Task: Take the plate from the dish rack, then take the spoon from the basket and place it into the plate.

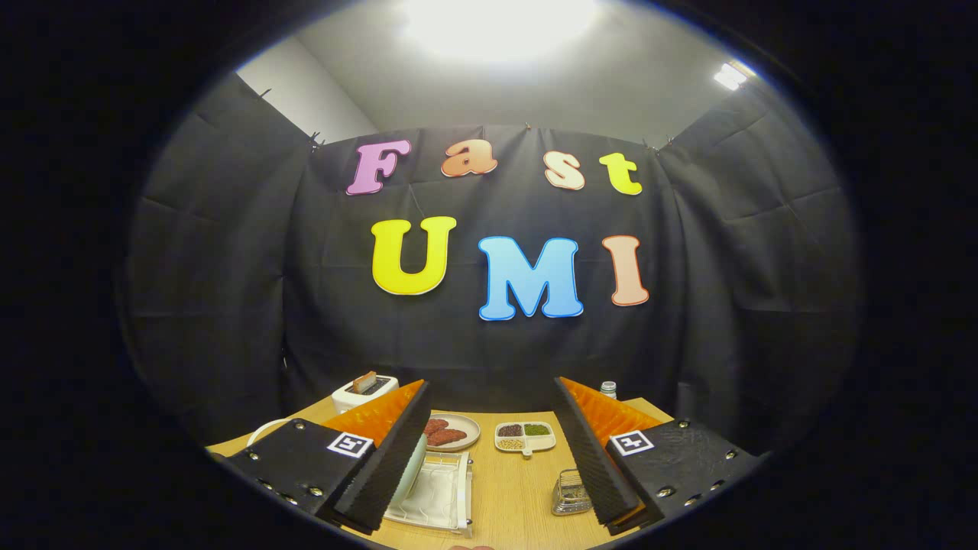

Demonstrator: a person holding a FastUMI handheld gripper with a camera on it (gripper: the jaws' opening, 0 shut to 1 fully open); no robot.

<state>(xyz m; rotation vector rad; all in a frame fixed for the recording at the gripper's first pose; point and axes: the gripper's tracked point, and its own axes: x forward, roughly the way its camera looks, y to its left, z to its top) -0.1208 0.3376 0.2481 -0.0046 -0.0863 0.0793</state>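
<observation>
We held the gripper (489, 458) wide open above the bench (519, 489), the plate (416, 466) standing in its rack (439, 496) by one finger and the basket (569, 493) opposite; next, we judged, came closing on the plate's rim.

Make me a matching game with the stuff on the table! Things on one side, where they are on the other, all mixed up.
Things:
1. toaster
2. dish rack
3. wire basket
4. divided dish

Places:
A. by the inner side of the right finger, near its base
B. beyond the left finger, at the table's far edge
C. far between the open jaws, right of the plate of reddish food
D. beside the left finger, holding a pale plate

Pairs: 1-B, 2-D, 3-A, 4-C
</observation>
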